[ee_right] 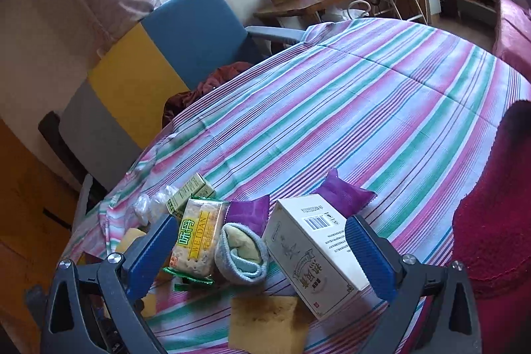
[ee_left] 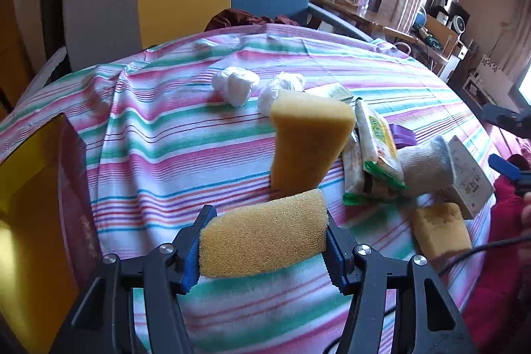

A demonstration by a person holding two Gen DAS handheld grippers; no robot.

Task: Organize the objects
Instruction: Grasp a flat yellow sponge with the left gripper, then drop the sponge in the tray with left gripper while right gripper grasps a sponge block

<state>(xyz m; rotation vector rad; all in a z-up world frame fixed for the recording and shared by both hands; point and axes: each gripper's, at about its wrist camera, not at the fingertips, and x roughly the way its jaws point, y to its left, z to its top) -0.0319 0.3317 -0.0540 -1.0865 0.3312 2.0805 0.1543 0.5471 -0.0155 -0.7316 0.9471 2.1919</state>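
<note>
- While the left tongs (ee_left: 264, 249) pinch a yellow sponge (ee_left: 265, 236) between both blue pads, a second, taller sponge (ee_left: 307, 143) stands at 12 o'clock just beyond it on the striped tabletop (ee_left: 166, 135).
- At 2 o'clock lie a biscuit packet (ee_left: 378, 141) and a rolled sock (ee_left: 424, 168).
- Right tongs (ee_right: 262, 249) gape wide, gripping nothing, above the white box (ee_right: 315, 254).

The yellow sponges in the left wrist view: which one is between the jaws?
The nearest sponge, lying crosswise between the left gripper jaws; two others stay on the cloth.
</note>
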